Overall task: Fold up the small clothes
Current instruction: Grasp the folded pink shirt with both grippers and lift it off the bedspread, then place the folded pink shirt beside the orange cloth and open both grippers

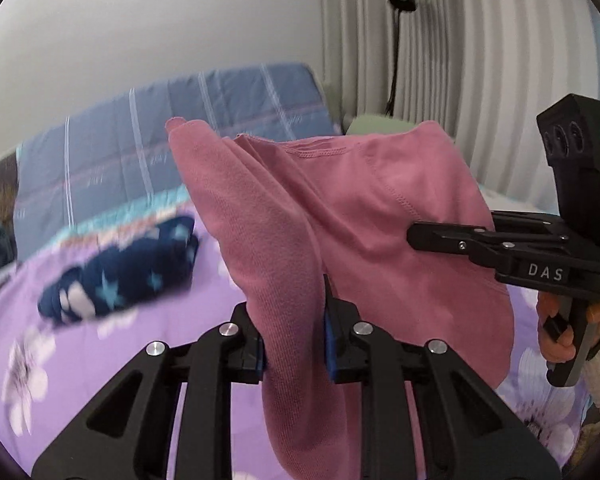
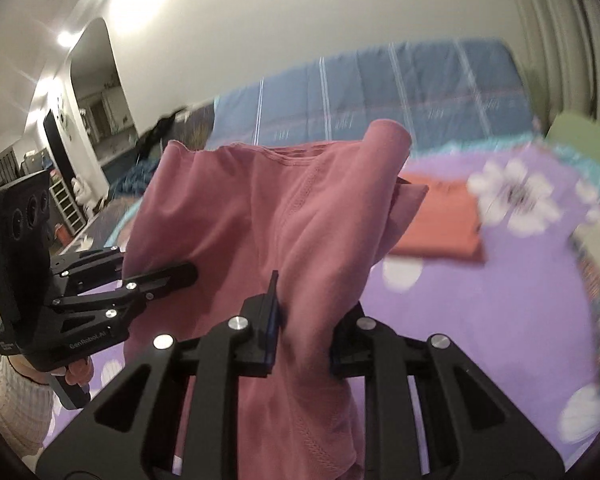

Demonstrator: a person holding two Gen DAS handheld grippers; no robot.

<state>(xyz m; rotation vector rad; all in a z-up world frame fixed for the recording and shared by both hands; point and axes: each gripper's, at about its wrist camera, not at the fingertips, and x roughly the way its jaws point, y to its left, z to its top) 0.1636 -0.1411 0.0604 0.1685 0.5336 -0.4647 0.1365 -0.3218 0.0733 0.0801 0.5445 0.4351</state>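
Observation:
A small pink garment [image 1: 340,216] hangs in the air above the purple flowered bedspread [image 1: 148,344], held at both sides. My left gripper [image 1: 294,328] is shut on one bunched edge of it. My right gripper [image 2: 304,320] is shut on the other edge of the pink garment [image 2: 268,208]. The right gripper shows in the left wrist view [image 1: 420,236], clamped on the cloth at the right. The left gripper shows in the right wrist view [image 2: 188,270], clamped at the left. The cloth hangs slack and creased between them.
A navy star-patterned garment [image 1: 116,272] lies bunched on the bedspread at left. A folded orange garment [image 2: 440,220] lies on the bedspread [image 2: 480,312] at right. A blue striped quilt [image 1: 172,136] is piled at the back, with white curtains [image 1: 480,60] behind.

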